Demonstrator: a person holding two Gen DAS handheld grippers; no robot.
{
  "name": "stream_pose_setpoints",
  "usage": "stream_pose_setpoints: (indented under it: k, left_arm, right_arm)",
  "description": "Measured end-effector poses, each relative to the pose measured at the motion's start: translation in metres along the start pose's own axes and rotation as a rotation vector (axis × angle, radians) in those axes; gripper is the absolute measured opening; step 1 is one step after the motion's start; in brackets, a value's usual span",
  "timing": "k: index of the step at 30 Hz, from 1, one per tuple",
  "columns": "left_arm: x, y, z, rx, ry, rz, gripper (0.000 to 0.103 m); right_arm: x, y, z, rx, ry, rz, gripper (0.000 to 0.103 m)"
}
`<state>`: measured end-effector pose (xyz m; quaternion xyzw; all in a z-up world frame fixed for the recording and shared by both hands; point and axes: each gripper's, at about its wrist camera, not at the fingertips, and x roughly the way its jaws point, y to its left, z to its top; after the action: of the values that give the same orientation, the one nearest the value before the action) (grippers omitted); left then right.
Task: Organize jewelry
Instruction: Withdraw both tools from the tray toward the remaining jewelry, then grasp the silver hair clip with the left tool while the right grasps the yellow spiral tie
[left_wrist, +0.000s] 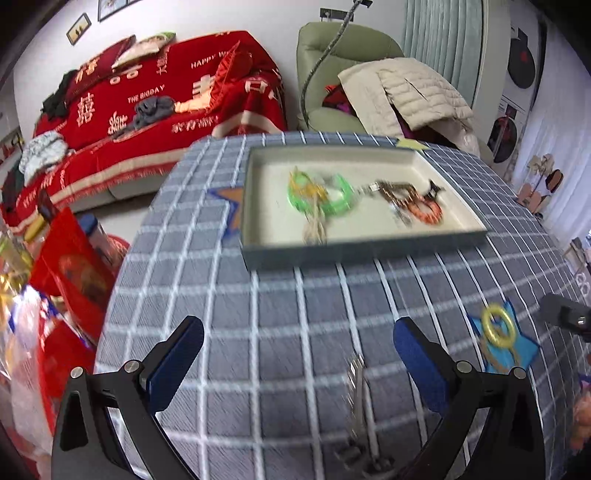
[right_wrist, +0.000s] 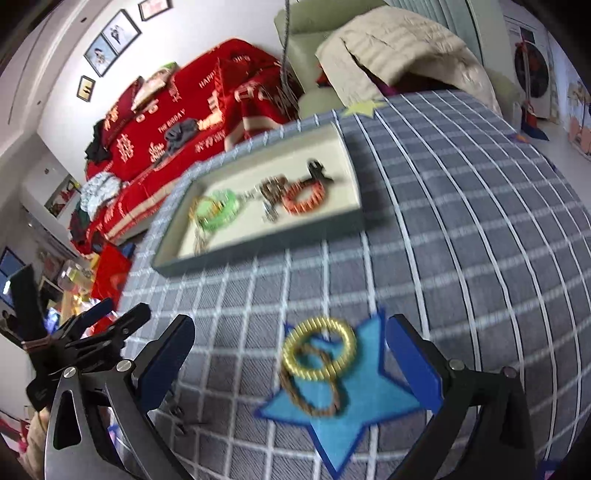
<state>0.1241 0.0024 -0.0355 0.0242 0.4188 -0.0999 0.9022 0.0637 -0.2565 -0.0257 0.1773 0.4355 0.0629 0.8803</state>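
While both views are blurred, a gold ring (right_wrist: 319, 349) shows low in the right wrist frame, lying on a blue star patch (right_wrist: 364, 402) and overlapping a darker bronze ring (right_wrist: 314, 391). Around them the right gripper (right_wrist: 288, 354) stands wide open, holding nothing. Higher up, left of centre, a tray (right_wrist: 258, 251) holds a green bracelet (right_wrist: 218, 210) and an orange bracelet (right_wrist: 304, 201). On the checked tablecloth (left_wrist: 258, 332), the left gripper (left_wrist: 297, 354) is wide open and empty, with a silvery clip (left_wrist: 360, 402) between its fingers.

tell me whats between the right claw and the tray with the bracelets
In the right wrist view, the gold ring and a bronze bangle on the blue star patch sit just ahead of the right claw; beyond, bare checked cloth up to the tray.
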Motion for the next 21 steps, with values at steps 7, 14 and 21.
stream_pose_setpoints:
  k: [7,14,21]
  left_arm:
    - [-0.003,-0.017,-0.029,0.029,0.013,0.029,0.103]
    - [0.001,-0.016,-0.04,0.016,0.047,0.044,0.103]
    - [0.006,-0.017,-0.038,0.018,0.058,0.052,0.103]
  right_arm:
    - [0.002,-0.014,-0.024,0.025,0.035,-0.056,0.103]
    - [0.003,-0.024,-0.026,0.057,0.039,-0.106,0.102]
    - [0.012,-0.029,-0.017,0.088,0.049,-0.123,0.066]
